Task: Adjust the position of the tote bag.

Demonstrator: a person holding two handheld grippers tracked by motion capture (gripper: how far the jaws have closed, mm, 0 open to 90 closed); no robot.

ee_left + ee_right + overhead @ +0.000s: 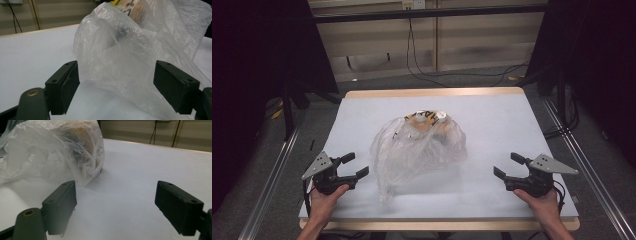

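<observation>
Both our grippers, left (354,165) and right (507,166), gape empty beside a crumpled clear plastic bag (419,150) holding a yellow-and-black packet (426,118).

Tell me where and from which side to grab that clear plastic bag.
Probably best to take the plastic bag at the loose crumpled film on its near left edge, coming in low with the left gripper, whose open jaws already face it. The film there lies thin and slack; the bulky contents sit higher, toward the far end.

Dim room, dark corners around the pale evenly lit counter (492,120), soft grain, near claw parts blurred, faint shadows under the plastic bag (419,150)
</observation>
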